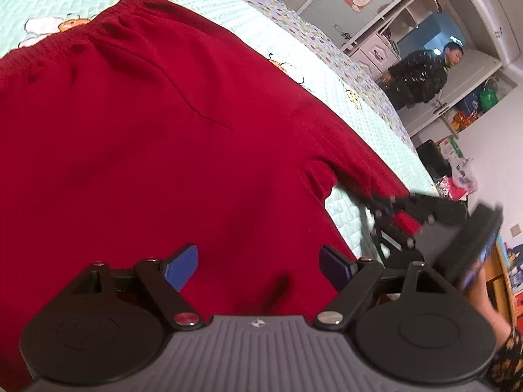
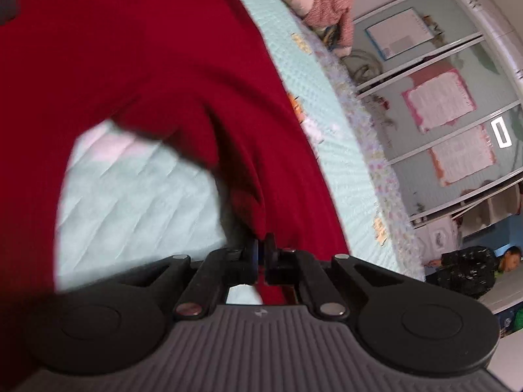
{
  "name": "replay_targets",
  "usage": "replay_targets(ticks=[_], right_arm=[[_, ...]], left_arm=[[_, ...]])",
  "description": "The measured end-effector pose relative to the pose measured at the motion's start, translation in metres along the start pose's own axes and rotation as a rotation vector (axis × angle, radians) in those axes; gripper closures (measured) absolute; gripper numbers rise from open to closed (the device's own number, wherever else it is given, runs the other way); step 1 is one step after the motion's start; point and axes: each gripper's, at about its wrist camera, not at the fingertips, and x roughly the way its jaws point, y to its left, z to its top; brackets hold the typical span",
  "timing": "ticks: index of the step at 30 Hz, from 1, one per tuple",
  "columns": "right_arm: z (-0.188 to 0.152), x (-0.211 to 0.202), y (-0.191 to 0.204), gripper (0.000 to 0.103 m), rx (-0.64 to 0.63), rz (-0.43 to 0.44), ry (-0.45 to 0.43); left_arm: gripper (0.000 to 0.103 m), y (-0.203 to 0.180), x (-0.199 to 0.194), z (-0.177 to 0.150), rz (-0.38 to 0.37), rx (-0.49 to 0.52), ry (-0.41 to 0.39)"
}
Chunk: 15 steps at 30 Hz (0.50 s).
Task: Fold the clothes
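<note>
A pair of dark red trousers [image 1: 157, 137] lies spread on a pale green quilted bed cover [image 1: 294, 49], with the elastic waistband at the upper left. My left gripper [image 1: 258, 261] hovers just over the red cloth, its blue pads wide apart and nothing between them. One trouser leg runs off to the right, where my right gripper [image 1: 389, 207] grips its end. In the right wrist view the right gripper [image 2: 261, 245] is shut on a fold of the red trousers [image 2: 163, 65], with the bare bed cover [image 2: 137, 196] to its left.
The bed's patterned edge [image 1: 376, 98] curves along the right. Beyond it a person in a dark jacket [image 1: 421, 78] stands by white cupboards. A pink garment [image 2: 330, 0] lies at the far end of the bed. Sliding wardrobe doors [image 2: 441, 98] carry paper sheets.
</note>
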Motion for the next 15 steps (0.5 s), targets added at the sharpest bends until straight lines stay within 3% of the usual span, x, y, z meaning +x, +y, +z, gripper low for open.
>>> replay_targets(ticks=[8,12,15], right_arm=[[-0.005,-0.003,0.007,0.097,0.048,0.002,0.014],[-0.012,-0.018,-0.012,0.088,0.262,0.093,-0.002],[-0.031,-0.03,-0.032,0.072,0.451,0.116,0.01]], left_arm=[[0.019,-0.008,0.002,-0.002,0.024,0.064,0.005],[0.019,-0.007,0.004,-0.001,0.019,0.066,0.009],[0.018,-0.006,0.005,0.0,0.015,0.067,0.011]])
